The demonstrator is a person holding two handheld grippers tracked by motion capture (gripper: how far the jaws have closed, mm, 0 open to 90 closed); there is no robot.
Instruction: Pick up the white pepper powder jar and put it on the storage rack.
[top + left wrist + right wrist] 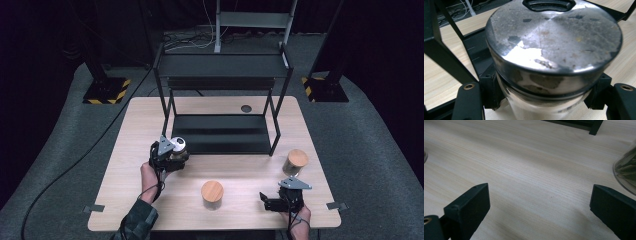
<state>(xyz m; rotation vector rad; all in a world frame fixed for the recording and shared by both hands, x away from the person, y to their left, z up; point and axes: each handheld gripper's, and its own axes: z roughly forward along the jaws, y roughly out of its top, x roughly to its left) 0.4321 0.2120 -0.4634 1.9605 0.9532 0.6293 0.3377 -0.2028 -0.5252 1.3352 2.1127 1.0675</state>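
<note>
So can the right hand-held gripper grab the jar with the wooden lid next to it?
Probably yes. The right hand-held gripper is open and holds nothing, the jar with the wooden lid stands close beyond it on the table, and only bare wood lies between them.

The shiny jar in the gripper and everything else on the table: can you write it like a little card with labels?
held thing: metal-lidded jar, clamped in the left gripper
where: beside the black shelf rack, at its lower shelf's front left corner
right gripper: open, nothing between the jaws, low over the table
other jars: two with wooden lids, one mid-table, one at the right
</note>
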